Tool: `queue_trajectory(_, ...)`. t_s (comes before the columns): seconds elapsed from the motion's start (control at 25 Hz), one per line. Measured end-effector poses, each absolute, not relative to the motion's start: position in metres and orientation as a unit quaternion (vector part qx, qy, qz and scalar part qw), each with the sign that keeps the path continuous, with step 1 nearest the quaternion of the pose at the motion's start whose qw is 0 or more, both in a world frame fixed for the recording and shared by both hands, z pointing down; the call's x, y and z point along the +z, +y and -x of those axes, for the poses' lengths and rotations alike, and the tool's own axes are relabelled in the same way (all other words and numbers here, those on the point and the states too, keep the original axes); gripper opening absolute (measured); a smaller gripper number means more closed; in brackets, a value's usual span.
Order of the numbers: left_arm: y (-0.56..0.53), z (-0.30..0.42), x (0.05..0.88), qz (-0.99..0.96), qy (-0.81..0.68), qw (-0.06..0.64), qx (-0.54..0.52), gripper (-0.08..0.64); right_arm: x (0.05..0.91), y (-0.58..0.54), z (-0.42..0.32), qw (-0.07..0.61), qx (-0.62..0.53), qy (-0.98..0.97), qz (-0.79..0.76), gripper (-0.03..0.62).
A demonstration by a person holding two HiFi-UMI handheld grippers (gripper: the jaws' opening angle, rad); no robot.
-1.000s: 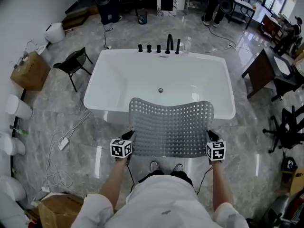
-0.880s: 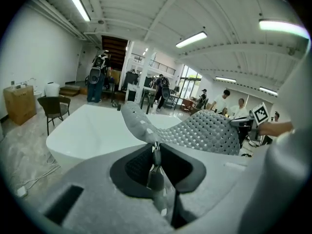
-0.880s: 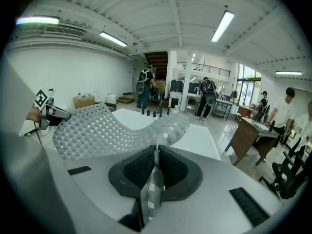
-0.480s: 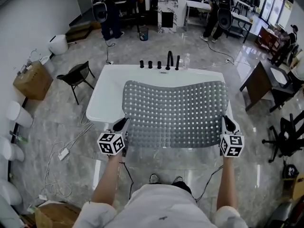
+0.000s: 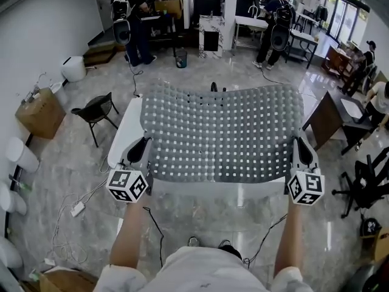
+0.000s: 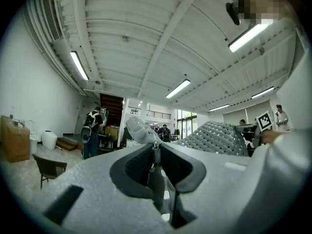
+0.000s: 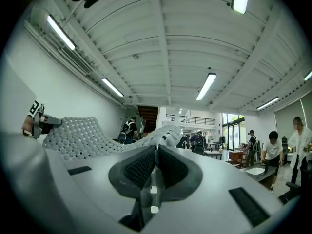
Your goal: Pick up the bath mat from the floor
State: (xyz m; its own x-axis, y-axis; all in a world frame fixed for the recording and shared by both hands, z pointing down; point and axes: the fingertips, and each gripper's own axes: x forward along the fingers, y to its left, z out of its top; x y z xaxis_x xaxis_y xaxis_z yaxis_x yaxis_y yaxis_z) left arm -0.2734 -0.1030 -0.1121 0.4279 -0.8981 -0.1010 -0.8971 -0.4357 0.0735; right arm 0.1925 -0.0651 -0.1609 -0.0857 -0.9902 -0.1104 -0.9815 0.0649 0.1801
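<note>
The grey perforated bath mat (image 5: pixel 222 132) is held up in the air, spread almost level between both grippers, and it covers most of the white bathtub (image 5: pixel 121 140) below. My left gripper (image 5: pixel 144 146) is shut on the mat's near left corner. My right gripper (image 5: pixel 302 149) is shut on its near right corner. In the left gripper view the mat's edge (image 6: pixel 141 129) is pinched between the dark pads (image 6: pixel 136 165) of the gripper (image 6: pixel 155 147), the rest of the mat (image 6: pixel 214 138) bulging to the right. The right gripper view shows that gripper (image 7: pixel 156 152) clamped on the mat (image 7: pixel 78 135), which spreads left.
A black folding chair (image 5: pixel 94 111) stands left of the tub. A cardboard box (image 5: pixel 36 111) and white cylinders (image 5: pixel 17 154) line the left wall, with loose cables (image 5: pixel 76 208) on the marble floor. A dark desk (image 5: pixel 325 120) and office chair (image 5: pixel 368 178) stand right. People work at tables at the back.
Both grippers have lifted the mat well up from low in front of the tub, and tipped to near level. The mat now spreads flat over the tub and hides the faucet.
</note>
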Motion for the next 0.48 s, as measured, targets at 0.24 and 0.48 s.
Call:
queue_trajectory(0.24, -0.089, 0.281, -0.165, -0.835, -0.537, -0.04, -0.112, 0.057, -0.206, -0.049, -0.193, -0.033, -0.148, -0.712, -0.685, 0.034)
queue_trajectory(0.48, -0.078, 0.287, -0.194, -0.83, -0.537, -0.072, -0.134, 0.058, -0.23, -0.038, -0.186, -0.045, -0.18, -0.71, -0.68, 0.034)
